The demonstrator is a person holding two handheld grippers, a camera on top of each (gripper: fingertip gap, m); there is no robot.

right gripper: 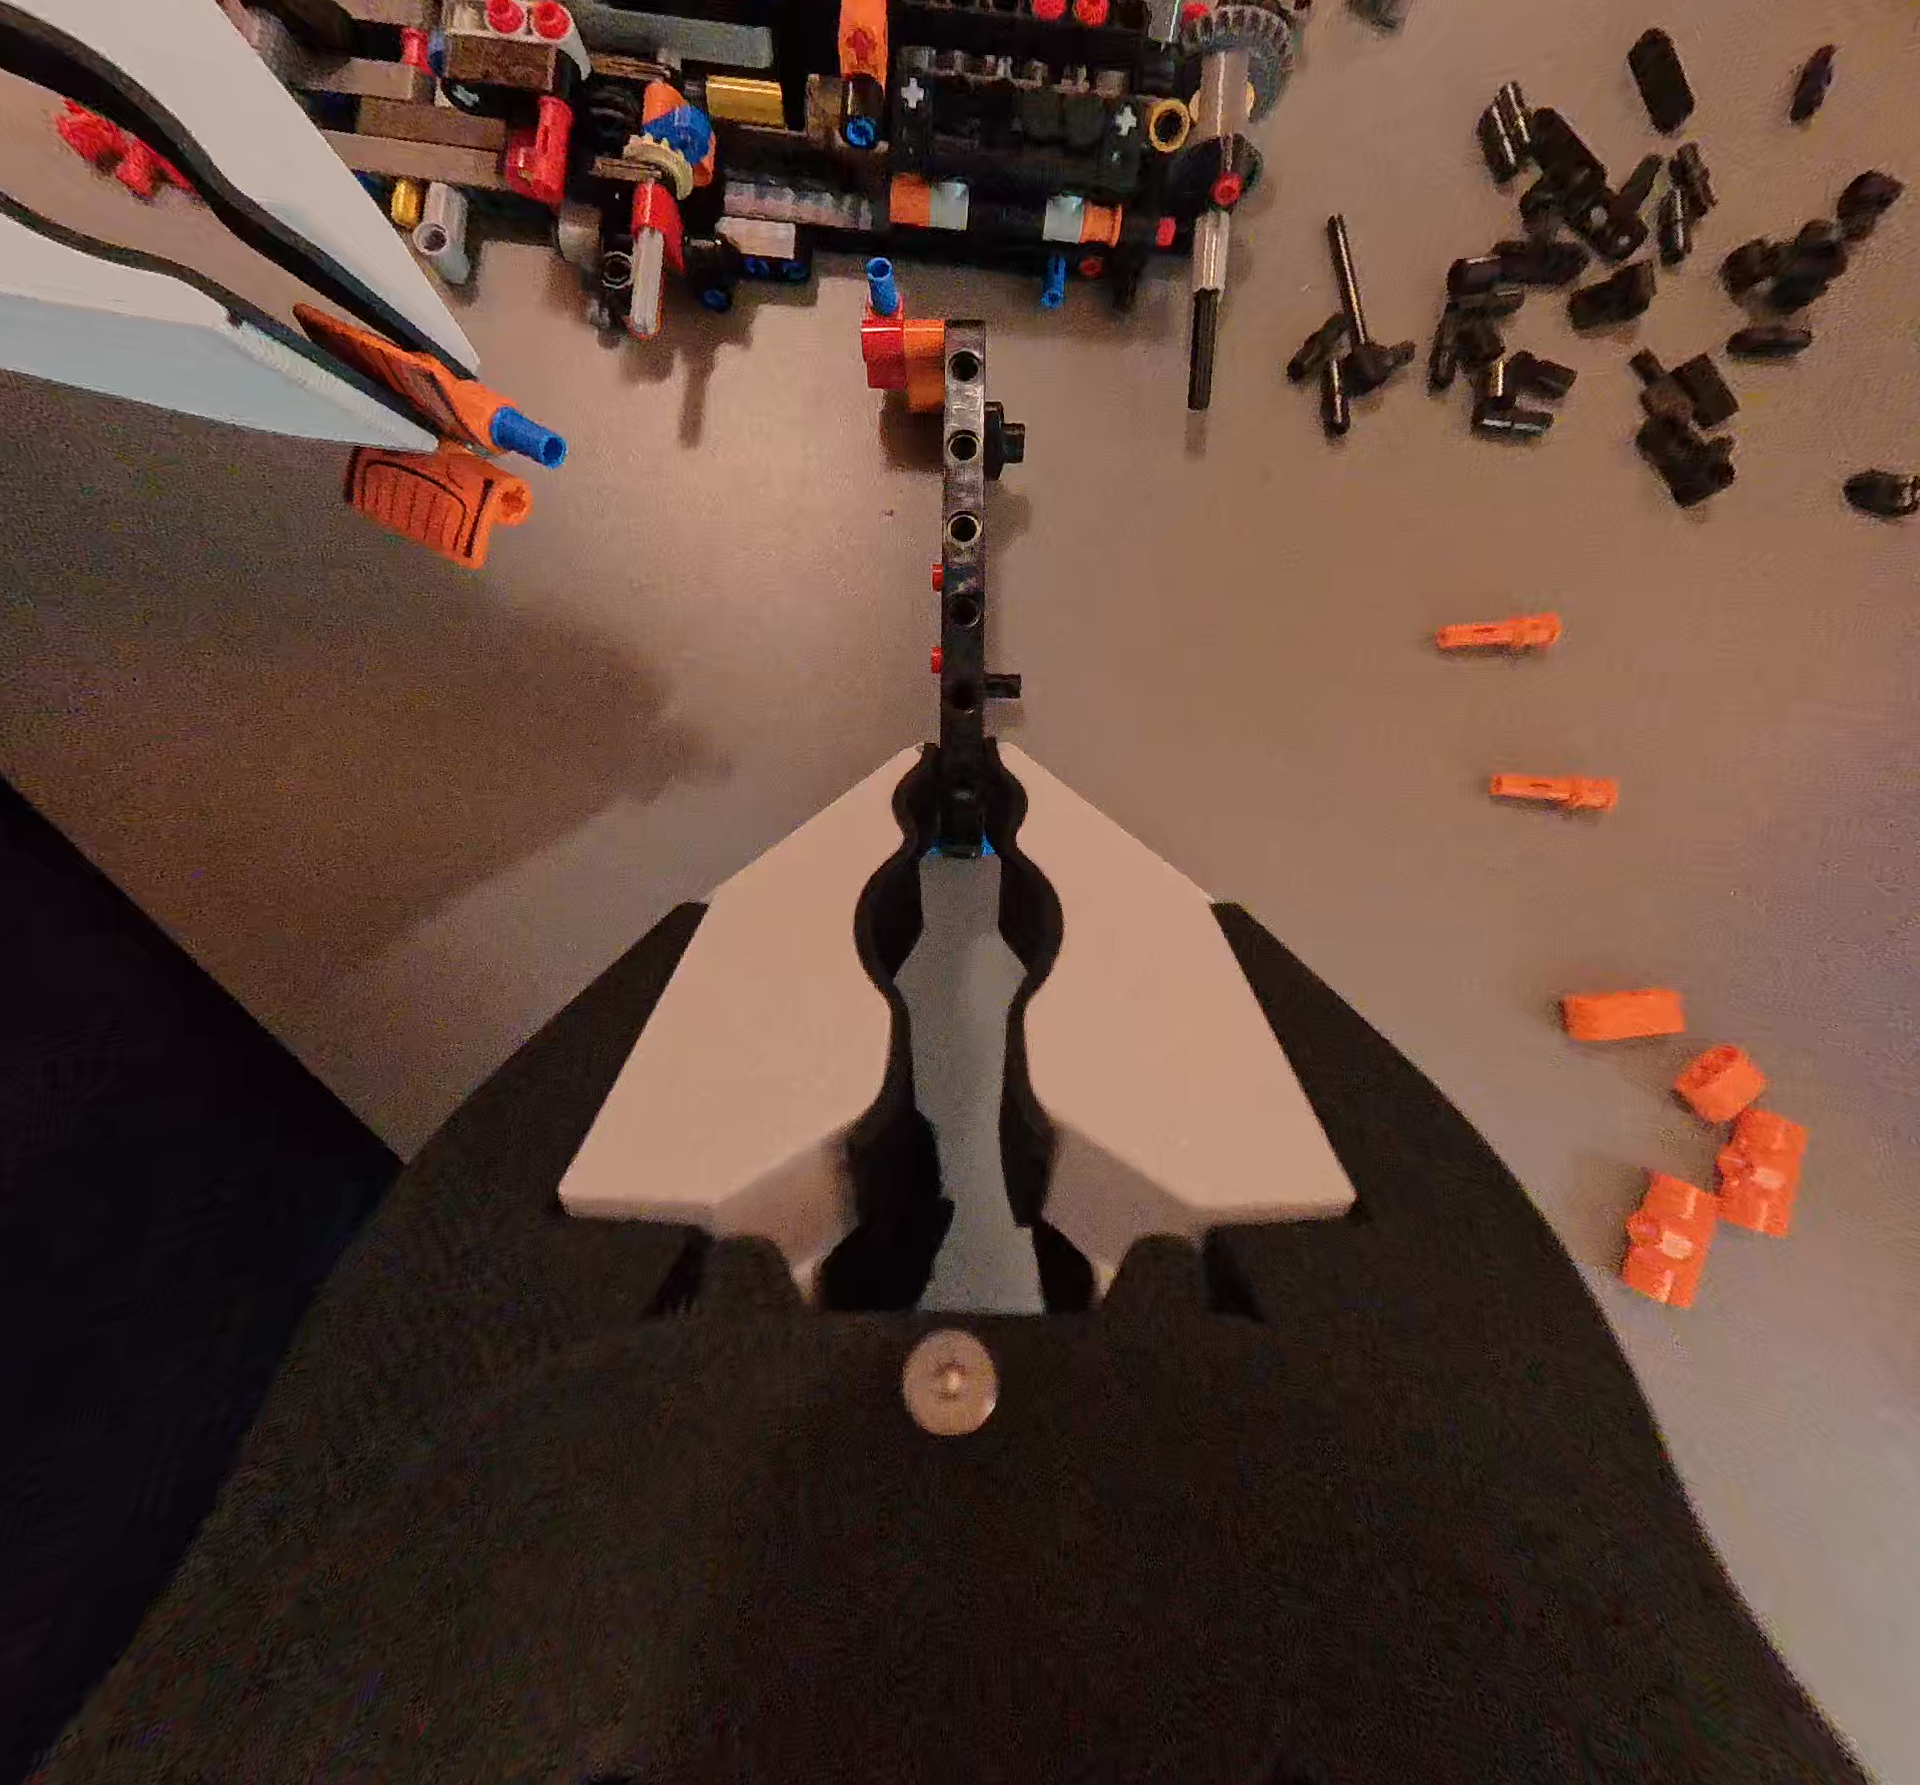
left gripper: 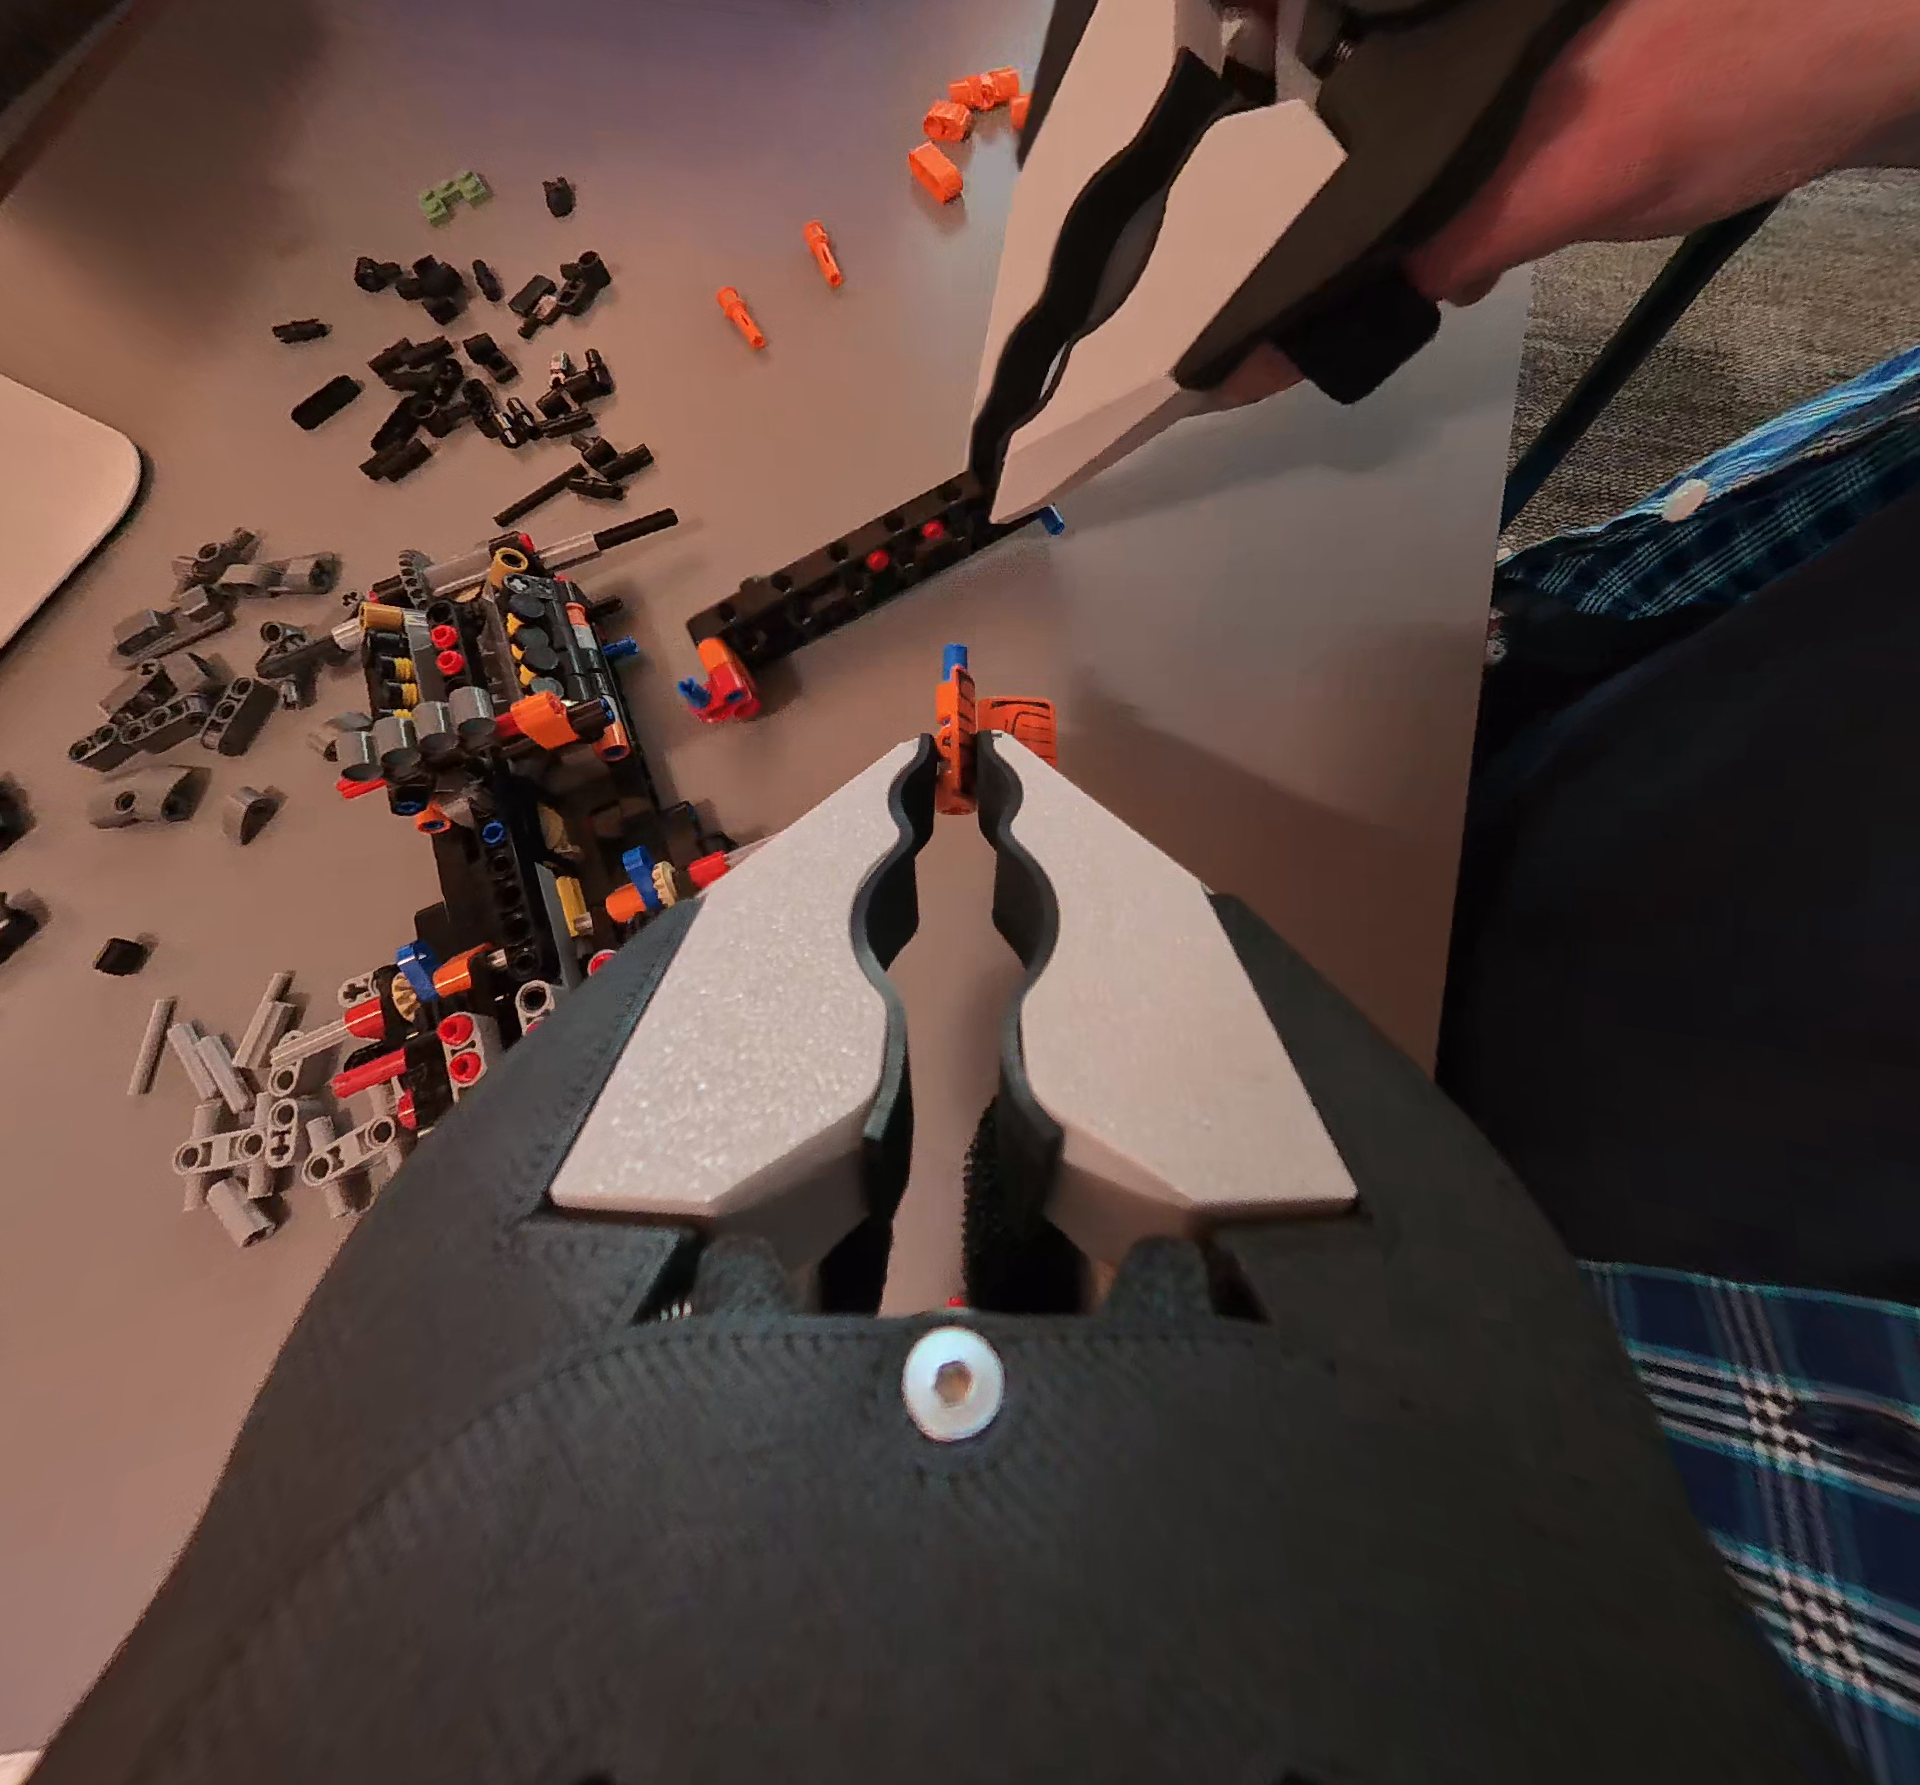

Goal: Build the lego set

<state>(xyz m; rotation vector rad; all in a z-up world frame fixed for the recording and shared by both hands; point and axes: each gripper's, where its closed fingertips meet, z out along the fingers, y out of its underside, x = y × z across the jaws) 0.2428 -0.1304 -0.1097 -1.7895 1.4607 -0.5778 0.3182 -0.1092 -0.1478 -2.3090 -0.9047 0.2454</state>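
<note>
While the right gripper [right gripper: 961, 800] is clamped on the near end of a long black beam [right gripper: 963, 530], the left gripper [left gripper: 961, 769] pinches a small orange piece [left gripper: 958, 733] with a blue pin [left gripper: 954, 660] at its tip. In the right wrist view this piece hangs to the left of the beam, well apart from it, with an orange ribbed panel [right gripper: 436, 504] just beneath it; whether the panel is joined to the piece or only lies on the table [right gripper: 727, 904] is hard to say.

As I judge it, the step in hand is to mate the orange piece to the beam. To do it well, the right gripper should hold the beam level and still, its holes facing the incoming pin; the left should line the pin up square with the chosen hole before pushing, since a slanted pin will bind or twist out of the grip. Which hole is meant cannot be read from these views.

At the far end of the beam sits a red and orange connector [right gripper: 899, 353] with another blue pin. Just beyond that end lies the partly built chassis [right gripper: 831, 73], cut off by the frame's top edge. To the right of the beam loose orange parts [right gripper: 1621, 1013] lie scattered, and farther off a heap of black connectors [right gripper: 1579, 301]. The beam's gripped end is hidden between the pads.
</note>
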